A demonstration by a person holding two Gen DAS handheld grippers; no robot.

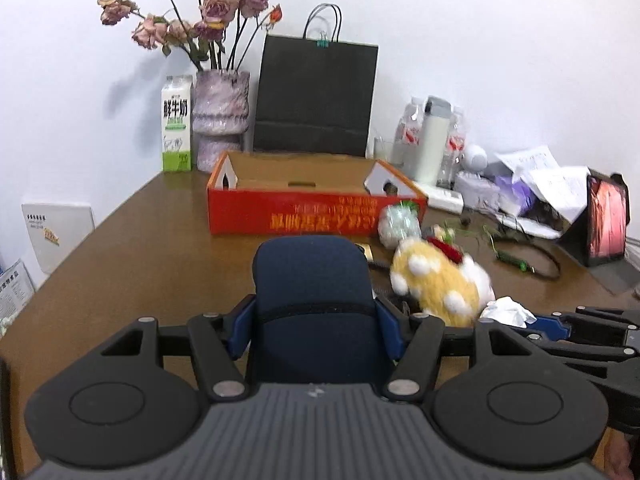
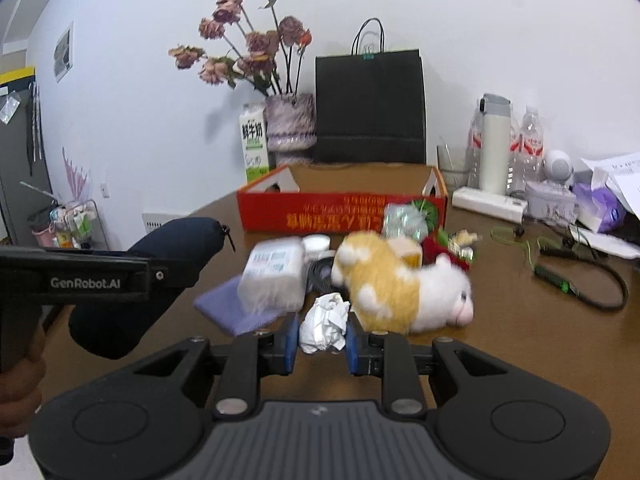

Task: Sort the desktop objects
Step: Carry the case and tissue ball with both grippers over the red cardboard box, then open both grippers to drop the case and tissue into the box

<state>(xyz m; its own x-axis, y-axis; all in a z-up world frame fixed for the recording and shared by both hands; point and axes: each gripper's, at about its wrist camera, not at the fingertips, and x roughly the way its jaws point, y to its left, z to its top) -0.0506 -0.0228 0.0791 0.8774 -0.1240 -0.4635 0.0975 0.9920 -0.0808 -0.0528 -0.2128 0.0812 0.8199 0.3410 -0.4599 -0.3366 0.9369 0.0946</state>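
While the left tongs [image 1: 316, 330] clench a navy pouch [image 1: 312, 280], the right tongs [image 2: 323, 342] grasp crumpled paper [image 2: 325, 322] above the desk [image 2: 520, 340].

Crumpled paper [image 2: 325, 323] between hand-held gripper [image 2: 322, 347] fingers

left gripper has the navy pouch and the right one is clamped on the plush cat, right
Not quite. The left gripper does hold the navy pouch, but the right gripper is closed on the crumpled white paper, not the plush cat, as the right wrist view shows.
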